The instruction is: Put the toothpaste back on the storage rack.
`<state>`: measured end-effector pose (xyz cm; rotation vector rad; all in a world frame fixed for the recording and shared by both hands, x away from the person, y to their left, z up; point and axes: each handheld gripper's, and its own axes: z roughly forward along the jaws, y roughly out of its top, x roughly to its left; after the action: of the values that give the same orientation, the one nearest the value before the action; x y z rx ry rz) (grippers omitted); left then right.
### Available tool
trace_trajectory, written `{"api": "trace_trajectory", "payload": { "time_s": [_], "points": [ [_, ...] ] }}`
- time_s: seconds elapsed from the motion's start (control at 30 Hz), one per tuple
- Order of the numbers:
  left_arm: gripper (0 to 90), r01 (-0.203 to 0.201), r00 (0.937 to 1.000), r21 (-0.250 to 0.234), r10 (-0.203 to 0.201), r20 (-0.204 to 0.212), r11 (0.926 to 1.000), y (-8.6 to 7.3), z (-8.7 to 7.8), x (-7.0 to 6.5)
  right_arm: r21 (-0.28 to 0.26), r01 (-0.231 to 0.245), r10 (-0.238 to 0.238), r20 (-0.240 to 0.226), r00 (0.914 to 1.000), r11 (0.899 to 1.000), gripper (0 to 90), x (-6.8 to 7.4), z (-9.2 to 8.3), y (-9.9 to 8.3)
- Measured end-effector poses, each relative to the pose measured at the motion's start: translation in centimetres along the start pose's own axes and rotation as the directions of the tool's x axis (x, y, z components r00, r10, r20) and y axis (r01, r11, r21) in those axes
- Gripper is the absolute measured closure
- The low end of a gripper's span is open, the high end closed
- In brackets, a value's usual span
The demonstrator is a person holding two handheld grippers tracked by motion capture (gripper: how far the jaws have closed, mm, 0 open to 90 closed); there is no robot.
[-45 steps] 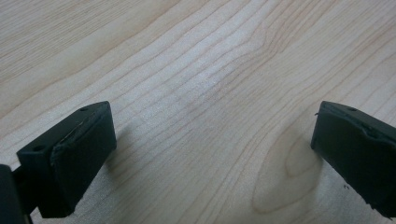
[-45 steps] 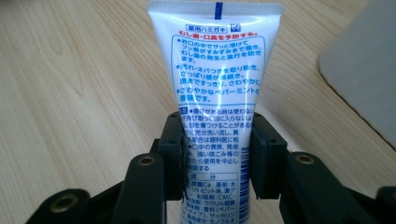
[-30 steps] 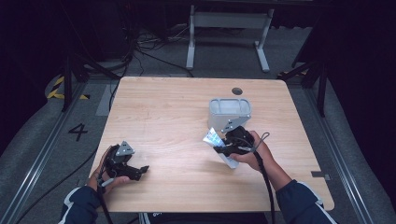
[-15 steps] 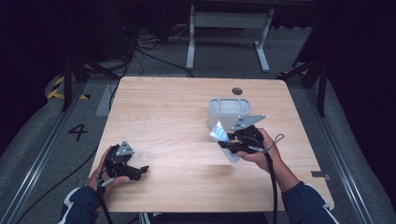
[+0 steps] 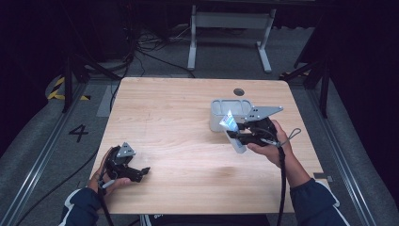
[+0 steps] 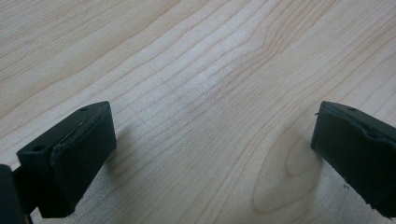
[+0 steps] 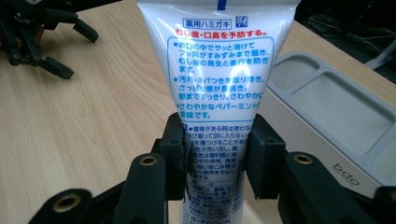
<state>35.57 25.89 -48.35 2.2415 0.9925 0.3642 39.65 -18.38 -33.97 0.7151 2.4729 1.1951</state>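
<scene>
Clamping a toothpaste tube (image 7: pixel 218 70), right hand-held gripper (image 7: pixel 217 154); tube's ends cropped; left hand-held gripper (image 6: pixel 210 140) released.

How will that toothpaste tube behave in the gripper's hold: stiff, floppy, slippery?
The toothpaste tube is probably soft: the right gripper pinches its flattish body. Its glossy skin may slip. Held near one end, the free end might sag a little.

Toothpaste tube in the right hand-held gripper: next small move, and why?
Probably carry the toothpaste tube sideways over the grey organizer tray and lower it in. The right hand-held gripper is shut on the tube, which is off the table, with the tray's open compartments right beside it.
</scene>
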Motion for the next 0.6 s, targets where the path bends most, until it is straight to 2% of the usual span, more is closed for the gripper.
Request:
{"api": "trace_trajectory", "payload": {
  "time_s": [0.37,0.6],
  "points": [
    [0.4,0.0,1.0,0.0,0.0,0.0,1.0,0.0,0.0,0.0,-0.039,-0.002,0.003,0.026,0.9997,0.999,64.5,-1.1,-0.8,1.0],
    [0.4,0.0,1.0,0.0,0.0,0.0,1.0,0.0,0.0,0.0,-0.071,0.01,-0.006,0.059,0.9982,0.997,64.4,-1.6,-1.7,2.1]
  ]
}}
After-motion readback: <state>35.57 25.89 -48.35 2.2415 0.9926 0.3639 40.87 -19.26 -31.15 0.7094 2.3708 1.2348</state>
